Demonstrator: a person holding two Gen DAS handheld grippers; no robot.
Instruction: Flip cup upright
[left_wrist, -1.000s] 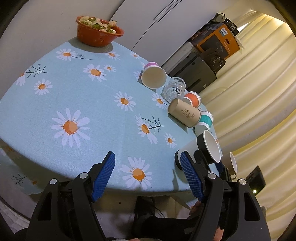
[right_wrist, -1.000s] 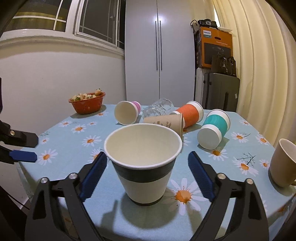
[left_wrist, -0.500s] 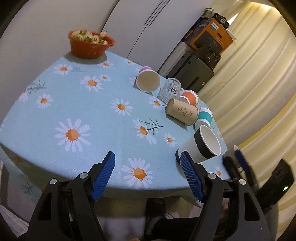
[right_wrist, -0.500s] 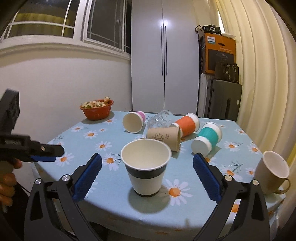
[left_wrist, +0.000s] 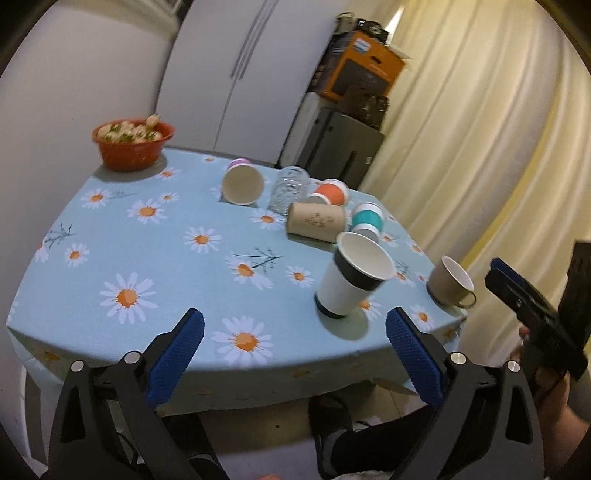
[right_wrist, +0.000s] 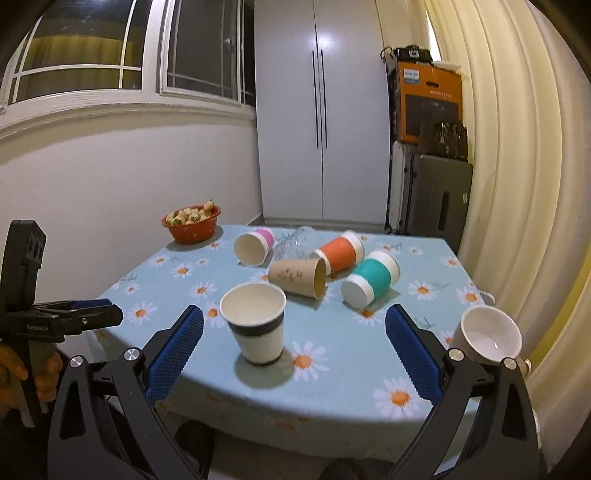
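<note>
A white paper cup with a black band (left_wrist: 351, 280) (right_wrist: 257, 326) stands upright near the table's front edge. Behind it several cups lie on their sides: a brown one (left_wrist: 317, 221) (right_wrist: 297, 276), a teal one (left_wrist: 365, 219) (right_wrist: 371, 278), an orange one (left_wrist: 330, 192) (right_wrist: 340, 253), a pink one (left_wrist: 242, 182) (right_wrist: 254, 246) and a clear glass (left_wrist: 289, 188) (right_wrist: 293, 243). My left gripper (left_wrist: 293, 334) is open and empty, off the table's front edge. My right gripper (right_wrist: 293, 330) is open and empty, pulled back from the upright cup.
A beige mug (left_wrist: 451, 282) (right_wrist: 487, 338) stands upright at the table's right corner. An orange bowl of food (left_wrist: 132, 143) (right_wrist: 191, 223) sits at the far left. The daisy tablecloth (left_wrist: 147, 258) covers the table. Curtains hang on the right, a wardrobe and suitcase behind.
Both grippers have drawn back from the table. The right gripper, which framed the upright cup closely, is now well clear of it. The cup stays standing.
</note>
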